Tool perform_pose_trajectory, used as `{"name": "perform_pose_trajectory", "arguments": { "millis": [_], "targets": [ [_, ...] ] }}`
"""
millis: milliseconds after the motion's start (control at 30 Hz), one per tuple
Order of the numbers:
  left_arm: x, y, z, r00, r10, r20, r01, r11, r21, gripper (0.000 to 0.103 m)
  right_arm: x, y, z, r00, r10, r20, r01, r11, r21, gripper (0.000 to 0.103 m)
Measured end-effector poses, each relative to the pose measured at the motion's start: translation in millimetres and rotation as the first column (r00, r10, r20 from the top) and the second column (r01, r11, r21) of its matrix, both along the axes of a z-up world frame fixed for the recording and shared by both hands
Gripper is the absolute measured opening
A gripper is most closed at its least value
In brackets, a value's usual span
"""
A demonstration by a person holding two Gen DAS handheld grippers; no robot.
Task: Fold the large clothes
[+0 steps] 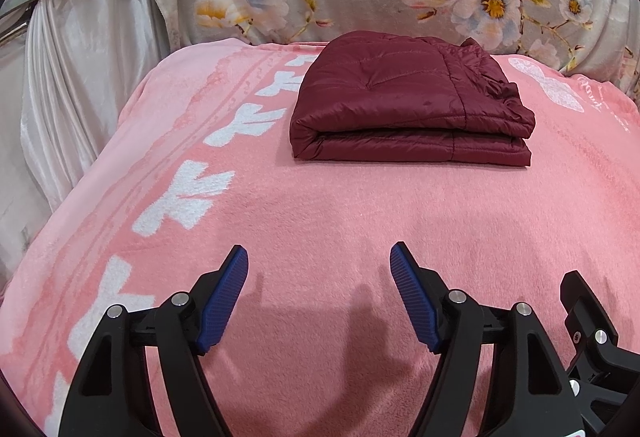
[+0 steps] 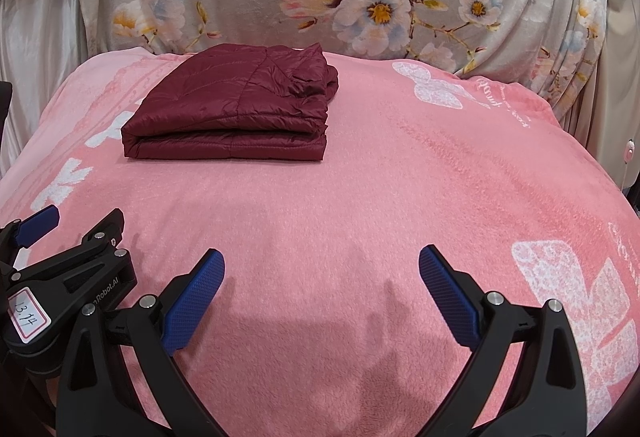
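Left hand-held gripper [image 1: 319, 257] wide, empty; right hand-held gripper [image 2: 322, 263] likewise

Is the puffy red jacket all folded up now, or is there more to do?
It looks done. The dark red quilted jacket lies folded into a neat, thick rectangle on the fuzzy pink blanket. Nothing is in hand: the left gripper and right gripper both hang open and empty, well short of the jacket. No other clothes show, so nothing visible is left to fold.
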State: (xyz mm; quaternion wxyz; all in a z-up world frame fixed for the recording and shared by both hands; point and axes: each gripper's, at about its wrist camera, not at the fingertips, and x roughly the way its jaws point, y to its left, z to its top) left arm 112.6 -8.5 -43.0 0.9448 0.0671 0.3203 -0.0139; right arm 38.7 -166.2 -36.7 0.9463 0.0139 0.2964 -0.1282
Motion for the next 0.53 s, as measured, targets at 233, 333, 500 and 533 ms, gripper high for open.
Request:
{"name": "perform_pose_trajectory", "arguments": {
  "millis": [233,333,500,533],
  "targets": [
    [-0.3,-0.1,-0.4,1.0,-0.001,0.0,0.001,1.0,0.0,0.07,-0.2,0.3,-0.2,1.0,0.0,0.0,0.0,1.0,-0.001,0.096],
    [-0.6,-0.5,-0.5,1.0,0.001,0.0,-0.001,1.0,0.002,0.07,0.1,0.1,-0.2,1.0,-0.001,-0.001,0.001,1.0,-0.003,0.096],
    [1.5,-0.1,1.6,1.0,0.001,0.002,-0.001,1.0,0.005,0.069,-0.2,0.4,-0.5,1.0,0.0,0.0,0.0,1.0,-0.001,0.096],
    [2.1,0.2,1.7,1.0,0.002,0.003,-0.002,1.0,0.007,0.069,-0.1,0.2,-0.3,1.0,0.0,0.0,0.0,1.0,-0.002,0.096]
  ]
}}
